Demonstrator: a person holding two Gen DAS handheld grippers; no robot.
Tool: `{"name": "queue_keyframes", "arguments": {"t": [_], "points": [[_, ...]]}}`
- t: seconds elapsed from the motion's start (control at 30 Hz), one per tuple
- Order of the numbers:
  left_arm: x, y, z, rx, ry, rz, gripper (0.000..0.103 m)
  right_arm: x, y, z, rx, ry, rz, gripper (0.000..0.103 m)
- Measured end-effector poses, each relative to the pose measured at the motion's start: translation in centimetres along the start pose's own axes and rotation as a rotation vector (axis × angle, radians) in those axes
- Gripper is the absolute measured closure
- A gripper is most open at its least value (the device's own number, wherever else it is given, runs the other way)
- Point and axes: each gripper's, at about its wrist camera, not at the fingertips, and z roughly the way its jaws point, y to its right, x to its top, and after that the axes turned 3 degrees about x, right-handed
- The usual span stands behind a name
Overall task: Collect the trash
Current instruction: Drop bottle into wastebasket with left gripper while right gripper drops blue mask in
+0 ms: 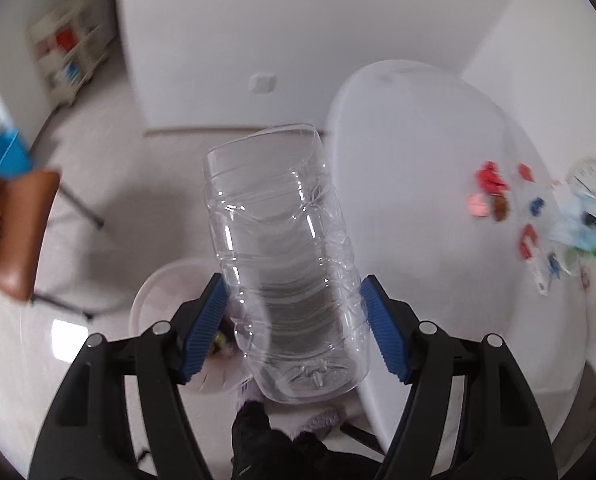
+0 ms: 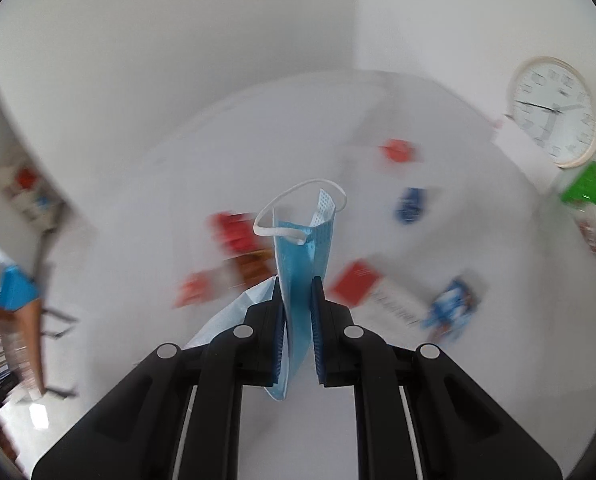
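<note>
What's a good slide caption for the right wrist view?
Right tongs clamp a folded blue disposable face mask above a white table littered with wrappers.

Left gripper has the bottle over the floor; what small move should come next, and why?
Probably ease the left gripper toward the bin and open: the bottle is clamped between its pads, and the bin sits just below and left.

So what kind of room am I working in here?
Probably a home or small office room: a white table strewn with wrappers, a wall clock leaning at its back, a brown chair and a shelf unit.
</note>
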Motion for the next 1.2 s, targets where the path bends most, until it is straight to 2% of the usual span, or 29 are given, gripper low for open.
{"name": "queue_keyframes", "arguments": {"t": [0.13, 0.3, 0.47, 0.57, 0.6, 0.63, 0.73, 0.93, 1.0, 1.07, 1.2], "points": [[-2.2, -5.2, 3.7, 0.086, -0.079, -0.045, 0.036, -2.2, -5.2, -1.7, 0.122, -0.018, -0.058, 0.09], [-4.5, -9.9, 9.1, 0.124, -0.179, -0.09, 0.036, -3.8, -11.1, -2.2, 0.249, -0.06, -0.144, 0.09], [-6.1, -12.2, 14.9, 0.095, -0.286, -0.157, 0.036, -4.5, -16.3, -1.7, 0.295, -0.11, -0.247, 0.09], [-6.6, -12.7, 16.9, 0.09, -0.325, -0.199, 0.035, -5.1, -18.8, -1.3, 0.315, -0.129, -0.292, 0.09], [-6.8, -12.9, 17.2, 0.09, -0.329, -0.208, 0.034, -5.3, -19.5, -1.2, 0.321, -0.133, -0.302, 0.089], [-6.8, -13.1, 17.2, 0.088, -0.328, -0.219, 0.027, -5.3, -20.3, -1.0, 0.33, -0.139, -0.316, 0.089], [-6.5, -13.2, 16.0, 0.095, -0.293, -0.224, 0.019, -5.6, -22.3, -0.6, 0.349, -0.15, -0.352, 0.088], [-5.9, -13.2, 11.9, 0.128, -0.232, -0.182, 0.015, -6.4, -25.9, 1.2, 0.395, -0.182, -0.427, 0.088], [-5.6, -13.8, 9.4, 0.12, -0.203, -0.21, 0.012, -6.9, -27.6, 2.1, 0.406, -0.198, -0.46, 0.087], [-5.4, -14.4, 6.0, 0.146, -0.155, -0.228, 0.008, -7.8, -30.0, 3.8, 0.434, -0.227, -0.502, 0.087], [-5.5, -15.9, -0.8, 0.215, -0.054, -0.242, 0.008, -10.0, -34.7, 6.9, 0.447, -0.275, -0.601, 0.087]]}}
